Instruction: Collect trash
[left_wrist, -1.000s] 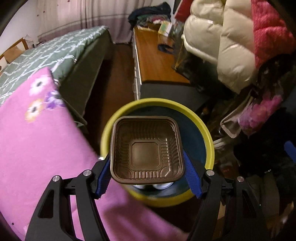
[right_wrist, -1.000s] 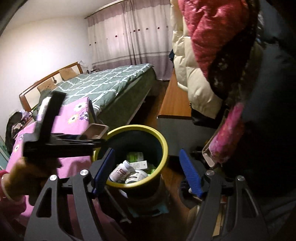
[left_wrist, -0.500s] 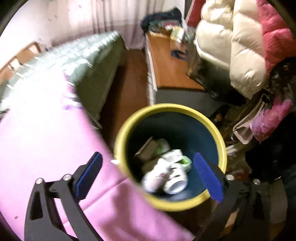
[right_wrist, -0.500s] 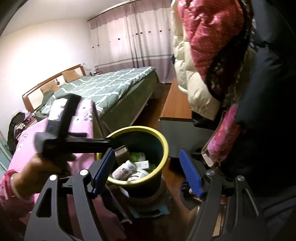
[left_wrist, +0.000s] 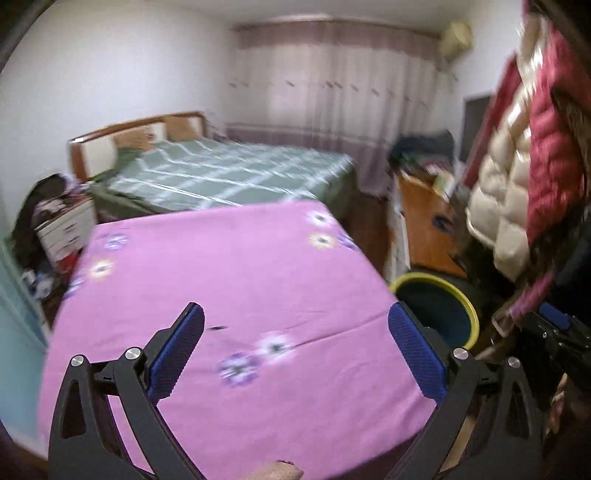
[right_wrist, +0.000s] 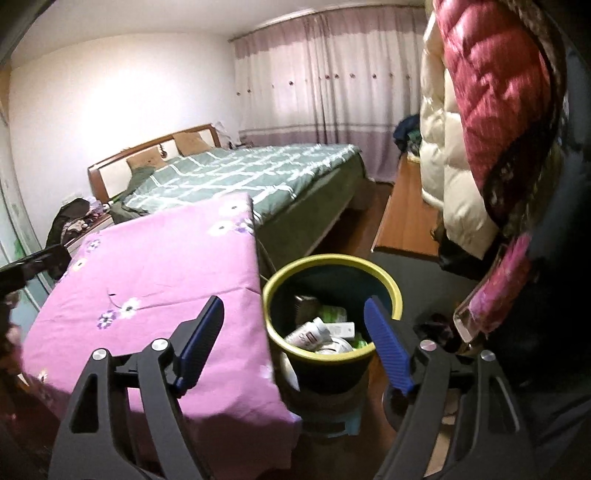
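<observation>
Both tools gape empty — left tool (left_wrist: 295, 350) over pink cloth (left_wrist: 229, 280), right tool (right_wrist: 295, 338), jaws just widened, by the bin (right_wrist: 391, 286).

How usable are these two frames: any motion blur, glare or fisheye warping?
Left wrist view: smeared by motion, green bed and curtain streaked, only the left gripper crisp. Right wrist view: sharp, trash in the yellow-rimmed bin readable, glare on the wall. Both bow at the edges.
</observation>
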